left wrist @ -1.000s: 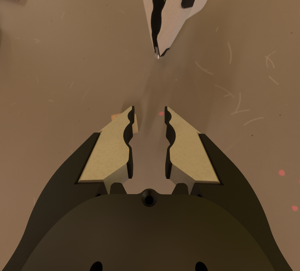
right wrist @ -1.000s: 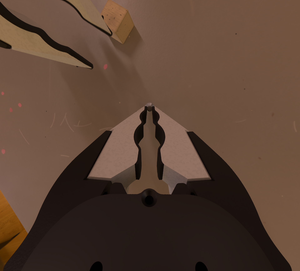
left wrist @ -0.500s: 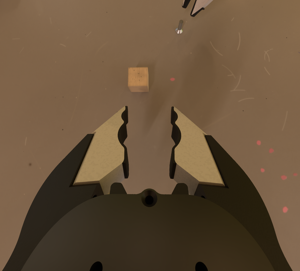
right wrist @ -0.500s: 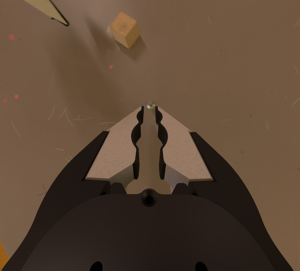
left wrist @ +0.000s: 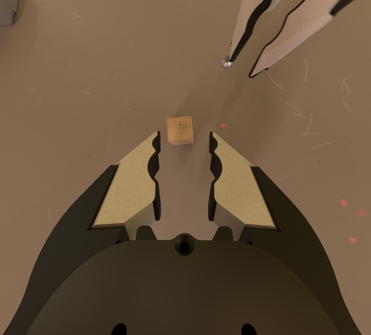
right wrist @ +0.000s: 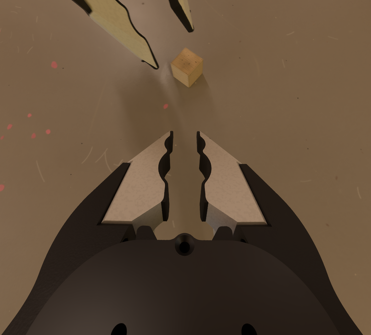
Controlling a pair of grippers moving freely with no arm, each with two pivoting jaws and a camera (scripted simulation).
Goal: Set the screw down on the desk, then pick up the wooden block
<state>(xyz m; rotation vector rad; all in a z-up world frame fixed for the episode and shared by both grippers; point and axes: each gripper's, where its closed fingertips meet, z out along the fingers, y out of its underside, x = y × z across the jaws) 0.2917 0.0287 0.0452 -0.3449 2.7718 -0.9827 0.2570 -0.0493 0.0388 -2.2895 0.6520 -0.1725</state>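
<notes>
The wooden block (left wrist: pixel 179 133) rests on the brown desk (left wrist: pixel 100 84), just ahead of my left gripper (left wrist: pixel 184 134). That gripper is open and empty, and the block sits level with the gap between its fingertips. The small metal screw (left wrist: pixel 226 61) rests on the desk farther off, right beside one tip of my right gripper (left wrist: pixel 243 68). In the right wrist view my right gripper (right wrist: pixel 184 133) is open and empty. The block (right wrist: pixel 187 66) lies ahead of it, between the left gripper's (right wrist: pixel 172 48) spread fingers. The screw does not show in the right wrist view.
A grey box (left wrist: pixel 6 4) stands at the far left edge of the left wrist view. Red specks (left wrist: pixel 222 125) and pale scratches mark the desk. The two grippers face each other with the block between them.
My right gripper has opened and let go of the screw, which now rests on the desk. My left gripper has opened wider and closed in on the block.
</notes>
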